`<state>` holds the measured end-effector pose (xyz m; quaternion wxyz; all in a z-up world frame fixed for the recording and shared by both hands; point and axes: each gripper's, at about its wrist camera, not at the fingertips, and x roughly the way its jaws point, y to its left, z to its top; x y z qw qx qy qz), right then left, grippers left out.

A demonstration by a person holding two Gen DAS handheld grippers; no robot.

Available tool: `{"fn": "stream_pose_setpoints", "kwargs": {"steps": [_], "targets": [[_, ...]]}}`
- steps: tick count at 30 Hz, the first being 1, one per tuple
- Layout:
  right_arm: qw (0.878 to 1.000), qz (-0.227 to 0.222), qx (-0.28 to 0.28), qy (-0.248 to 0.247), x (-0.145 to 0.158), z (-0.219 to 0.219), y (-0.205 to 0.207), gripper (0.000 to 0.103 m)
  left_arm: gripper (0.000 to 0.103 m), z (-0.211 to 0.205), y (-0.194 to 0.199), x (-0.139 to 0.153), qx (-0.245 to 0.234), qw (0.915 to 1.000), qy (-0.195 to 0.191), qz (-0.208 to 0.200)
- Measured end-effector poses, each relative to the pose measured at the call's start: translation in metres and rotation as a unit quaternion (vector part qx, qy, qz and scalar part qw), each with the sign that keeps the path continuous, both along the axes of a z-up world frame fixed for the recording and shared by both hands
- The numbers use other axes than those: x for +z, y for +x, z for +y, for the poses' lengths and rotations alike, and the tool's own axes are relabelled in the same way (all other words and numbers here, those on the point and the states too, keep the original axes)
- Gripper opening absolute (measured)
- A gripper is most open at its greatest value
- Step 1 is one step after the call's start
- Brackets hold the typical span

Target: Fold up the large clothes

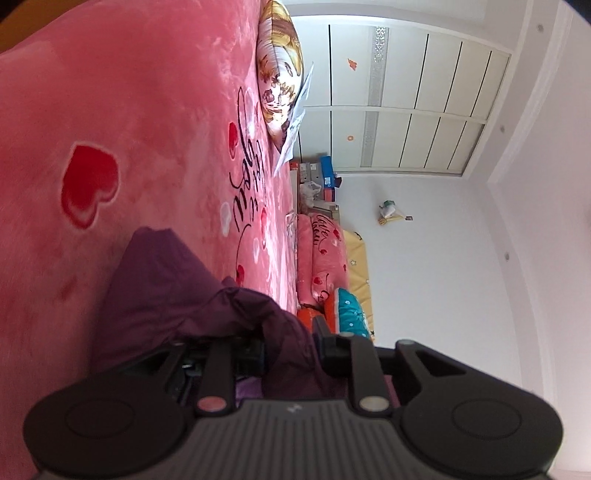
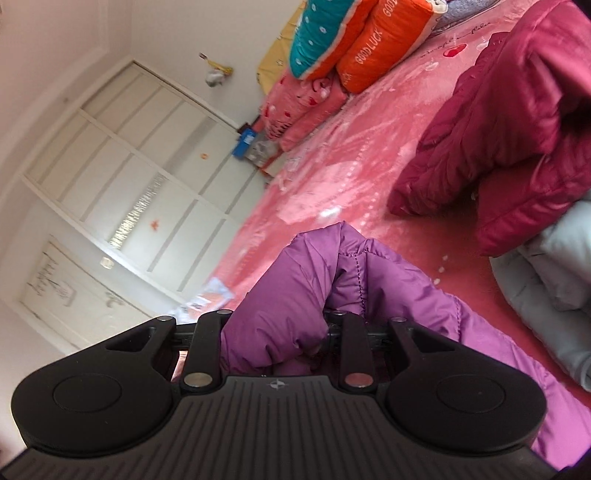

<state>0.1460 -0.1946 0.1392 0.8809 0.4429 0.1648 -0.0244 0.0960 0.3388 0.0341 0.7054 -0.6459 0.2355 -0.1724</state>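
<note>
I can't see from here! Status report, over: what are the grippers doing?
Right gripper shut on purple jacket. Left gripper has jacket fabric between its jaws, grip unclear. Dark red jacket and pale grey garment alongside on the pink blanket.

Purple quilted puffer jacket (image 2: 295, 280): bright violet, darker plum where shaded.
Pink plush bed blanket (image 1: 147, 92): rose, with red and white hearts and black script.
Crimson quilted jacket (image 2: 498, 147): deep magenta-red.
Orange cushion (image 2: 384, 40): white "GOOD LUCK" lettering.
Teal cushion (image 2: 325, 33): white dots.
</note>
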Motion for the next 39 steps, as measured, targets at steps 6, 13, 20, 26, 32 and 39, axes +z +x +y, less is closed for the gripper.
{"fn": "stream_pose_setpoints", "kwargs": {"steps": [6, 13, 20, 26, 32, 39], "targets": [[1.0, 0.01, -0.006, 0.004, -0.008, -0.005, -0.005, 0.057, 0.039, 0.006, 0.009, 0.009, -0.004, 0.9995, 0.013, -0.028], [1.0, -0.005, -0.004, -0.017, 0.01, 0.005, -0.006, 0.101, 0.079, 0.009, 0.005, 0.037, -0.005, 0.9926, 0.074, -0.097], [0.997, -0.035, -0.012, -0.068, 0.035, 0.01, -0.023, 0.102, 0.102, 0.022, -0.027, 0.065, 0.049, 0.9715, 0.116, -0.2], [0.981, -0.053, 0.054, -0.179, 0.05, 0.058, -0.035, 0.103, 0.102, 0.003, -0.023, 0.078, 0.001, 0.9619, 0.165, -0.218], [0.925, -0.032, 0.191, -0.326, 0.042, 0.159, -0.017, 0.103, 0.102, -0.05, -0.005, 0.075, -0.075, 0.938, 0.29, -0.175], [0.857, 0.028, 0.262, -0.443, 0.007, 0.225, 0.019, 0.103, 0.097, -0.077, 0.006, 0.058, -0.07, 0.8924, 0.433, -0.106]]}}
